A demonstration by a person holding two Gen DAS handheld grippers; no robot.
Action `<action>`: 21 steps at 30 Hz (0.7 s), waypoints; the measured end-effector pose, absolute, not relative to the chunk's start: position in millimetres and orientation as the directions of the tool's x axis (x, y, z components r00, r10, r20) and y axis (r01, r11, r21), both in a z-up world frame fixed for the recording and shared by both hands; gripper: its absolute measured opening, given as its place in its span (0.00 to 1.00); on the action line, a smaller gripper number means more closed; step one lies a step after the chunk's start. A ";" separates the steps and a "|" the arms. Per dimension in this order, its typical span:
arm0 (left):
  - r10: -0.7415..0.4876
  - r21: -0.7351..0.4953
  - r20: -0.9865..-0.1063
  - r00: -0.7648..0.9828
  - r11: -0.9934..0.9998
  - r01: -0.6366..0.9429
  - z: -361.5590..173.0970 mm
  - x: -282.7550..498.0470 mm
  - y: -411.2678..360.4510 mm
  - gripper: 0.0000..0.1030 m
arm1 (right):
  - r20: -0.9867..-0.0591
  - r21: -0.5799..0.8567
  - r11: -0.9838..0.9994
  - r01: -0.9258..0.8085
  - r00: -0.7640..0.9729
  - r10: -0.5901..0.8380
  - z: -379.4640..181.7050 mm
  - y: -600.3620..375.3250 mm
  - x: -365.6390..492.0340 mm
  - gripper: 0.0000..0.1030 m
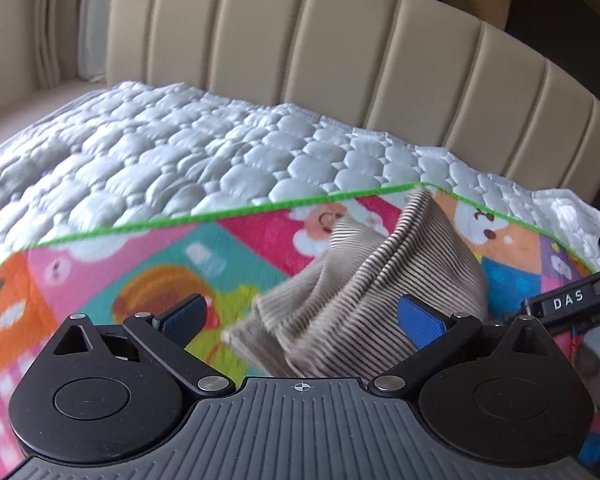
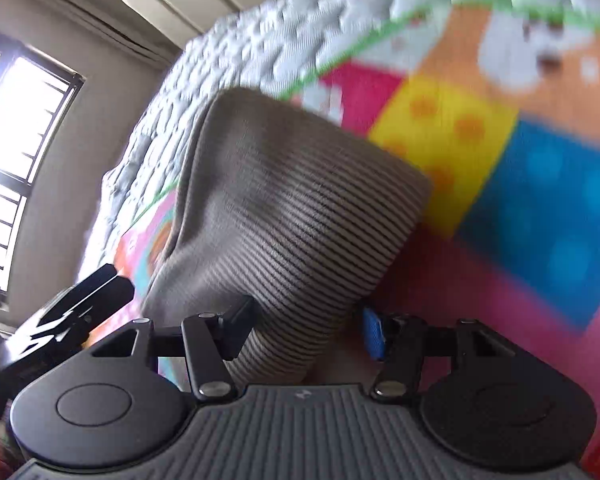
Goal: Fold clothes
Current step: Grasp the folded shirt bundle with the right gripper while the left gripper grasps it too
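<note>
The striped knit garment [image 1: 364,280] hangs mid-frame over the play mat [image 1: 100,280], apparently mid-fold; right gripper [image 2: 306,328] pinches it, left gripper [image 1: 300,316] gapes, needing a free edge.

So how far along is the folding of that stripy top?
Early to midway, at a guess. Done: the striped garment is off the colourful play mat that covers the quilted bed, bunched in the air. In hand: the cloth hangs between the fingers of the right claw, which are spread; the left claw is open around its lower end. Left: no neat, flat fold shows yet, so that remains.
</note>
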State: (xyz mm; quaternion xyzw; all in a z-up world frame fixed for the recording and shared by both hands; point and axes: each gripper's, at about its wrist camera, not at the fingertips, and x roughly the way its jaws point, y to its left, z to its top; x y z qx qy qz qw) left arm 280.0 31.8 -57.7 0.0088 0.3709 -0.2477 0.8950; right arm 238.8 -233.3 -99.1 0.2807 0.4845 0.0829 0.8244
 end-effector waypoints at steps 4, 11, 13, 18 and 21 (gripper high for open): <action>-0.465 -0.246 -0.719 0.518 0.866 0.436 -80.7 318.6 17.5 1.00 | -0.734 0.490 0.866 0.095 0.580 0.352 -94.4 -241.2 251.5 0.64; -0.558 -0.490 -0.724 0.406 0.830 0.267 -122.8 337.6 27.5 1.00 | -0.699 0.590 0.806 0.040 0.525 0.486 -113.5 -228.8 230.0 0.70; -0.555 -0.503 -0.727 0.404 0.831 0.237 -122.7 332.6 27.4 0.99 | -0.695 0.572 0.820 0.009 0.538 0.478 -111.9 -226.6 231.6 0.67; -0.553 -0.494 -0.746 0.370 0.833 0.249 -117.2 317.0 16.2 0.98 | -0.707 0.512 0.858 -0.036 0.550 0.445 -105.2 -235.9 232.7 0.62; -0.554 -0.473 -0.758 0.345 0.830 0.294 -113.6 298.5 -0.4 0.93 | -0.713 0.475 0.878 -0.063 0.558 0.425 -101.2 -241.4 233.4 0.61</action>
